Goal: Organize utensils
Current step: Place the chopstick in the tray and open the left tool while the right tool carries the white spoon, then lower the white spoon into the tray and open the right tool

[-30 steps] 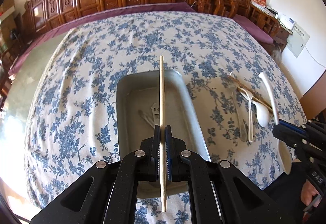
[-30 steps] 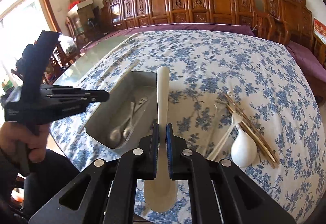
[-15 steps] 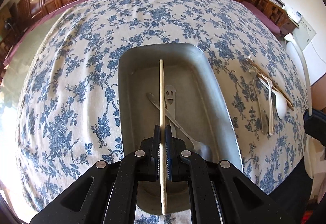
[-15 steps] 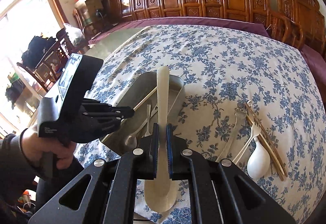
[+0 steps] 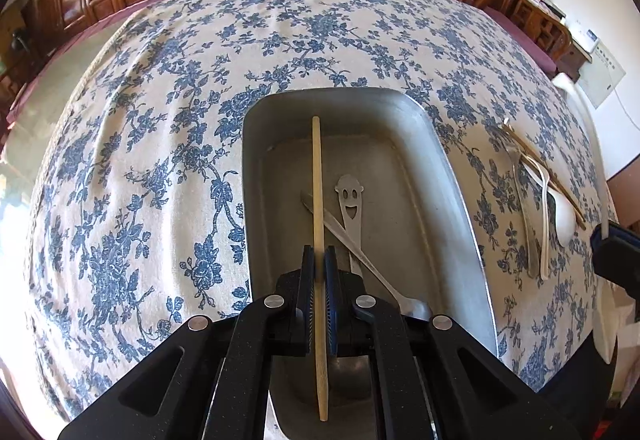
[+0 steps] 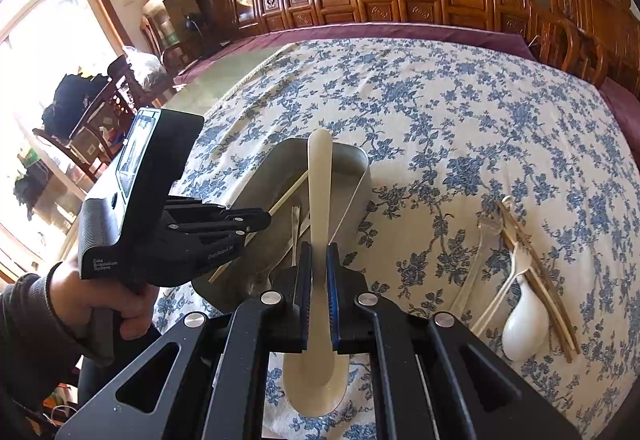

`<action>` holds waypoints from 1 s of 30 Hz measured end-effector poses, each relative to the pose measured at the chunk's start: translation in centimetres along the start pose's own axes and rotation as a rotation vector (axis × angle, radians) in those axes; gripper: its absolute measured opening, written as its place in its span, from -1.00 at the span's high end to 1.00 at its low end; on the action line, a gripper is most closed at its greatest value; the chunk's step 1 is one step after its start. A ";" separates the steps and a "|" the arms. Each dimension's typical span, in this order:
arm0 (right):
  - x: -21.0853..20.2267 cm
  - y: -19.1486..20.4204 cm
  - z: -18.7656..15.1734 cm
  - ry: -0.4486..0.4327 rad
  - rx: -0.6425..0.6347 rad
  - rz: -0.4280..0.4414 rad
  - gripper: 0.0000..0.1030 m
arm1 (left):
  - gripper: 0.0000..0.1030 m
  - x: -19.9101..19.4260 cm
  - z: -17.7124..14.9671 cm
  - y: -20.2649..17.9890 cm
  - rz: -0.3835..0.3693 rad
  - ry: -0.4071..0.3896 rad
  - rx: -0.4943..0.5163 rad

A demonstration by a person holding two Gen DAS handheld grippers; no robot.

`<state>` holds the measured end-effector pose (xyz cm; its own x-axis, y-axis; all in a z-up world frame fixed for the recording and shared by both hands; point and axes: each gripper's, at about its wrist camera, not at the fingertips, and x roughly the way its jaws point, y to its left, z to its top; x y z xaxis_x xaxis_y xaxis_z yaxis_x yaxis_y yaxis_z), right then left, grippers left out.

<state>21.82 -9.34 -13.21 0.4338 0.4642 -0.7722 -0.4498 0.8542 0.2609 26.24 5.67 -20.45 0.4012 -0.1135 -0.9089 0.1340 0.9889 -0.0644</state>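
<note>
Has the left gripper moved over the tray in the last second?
Yes. The left gripper, shut on the chopstick, came forward and down: the chopstick's tip, earlier past the tray's far rim, now lies inside it.

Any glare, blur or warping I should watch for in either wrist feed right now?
Left wrist view: sharp, fisheye bends the tablecloth into a dome; sun blows out the left edge; the metal tray shows mild sheen. Right wrist view: the window is overexposed, chairs beside it backlit; centre stays crisp.
</note>
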 end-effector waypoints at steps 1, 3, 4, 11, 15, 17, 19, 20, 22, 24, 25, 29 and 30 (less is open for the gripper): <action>0.3 0.0 0.1 0.003 0.002 0.002 0.83 | 0.92 -0.1 0.0 0.1 -0.004 -0.001 -0.004; 0.7 0.3 0.3 0.009 -0.002 0.003 0.83 | 0.92 -0.6 0.1 0.3 -0.014 -0.014 -0.010; 1.0 0.4 0.4 0.013 -0.003 0.006 0.83 | 0.92 -0.9 0.1 0.5 -0.016 -0.019 -0.014; 3.1 1.8 1.6 0.023 0.004 0.025 0.83 | 0.92 -4.6 -0.3 1.8 -0.034 -0.094 -0.034; 4.4 2.5 2.3 0.021 0.013 0.040 0.83 | 0.92 -6.6 -0.6 3.0 -0.026 -0.134 -0.056; 5.1 2.7 2.5 0.023 0.032 0.049 0.83 | 0.92 -7.4 -0.7 3.6 -0.020 -0.152 -0.062; 6.1 2.7 2.6 0.031 0.053 0.052 0.83 | 0.92 -8.1 -0.9 3.9 -0.015 -0.165 -0.063; 6.6 2.7 2.7 0.038 0.064 0.051 0.83 | 0.92 -8.4 -1.0 4.1 -0.012 -0.170 -0.061; 7.6 2.6 2.6 0.050 0.074 0.037 0.83 | 0.92 -8.9 -1.1 4.2 -0.009 -0.176 -0.058; 8.7 2.4 2.5 0.065 0.090 0.026 0.83 | 0.92 -9.3 -1.2 4.3 -0.016 -0.183 -0.059; 9.1 2.4 2.4 0.068 0.096 0.020 0.83 | 0.92 -9.5 -1.2 4.4 -0.016 -0.186 -0.060; 10.5 2.4 2.2 0.082 0.101 -0.010 0.83 | 0.92 -10.2 -1.5 4.5 -0.015 -0.203 -0.059; 10.7 2.5 2.2 0.084 0.096 -0.021 0.83 | 0.92 -10.3 -1.5 4.5 -0.011 -0.206 -0.058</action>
<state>27.06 -1.74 -19.61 0.3732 0.4284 -0.8229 -0.3627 0.8838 0.2956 21.32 11.40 -11.99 0.5776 -0.1362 -0.8049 0.0899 0.9906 -0.1031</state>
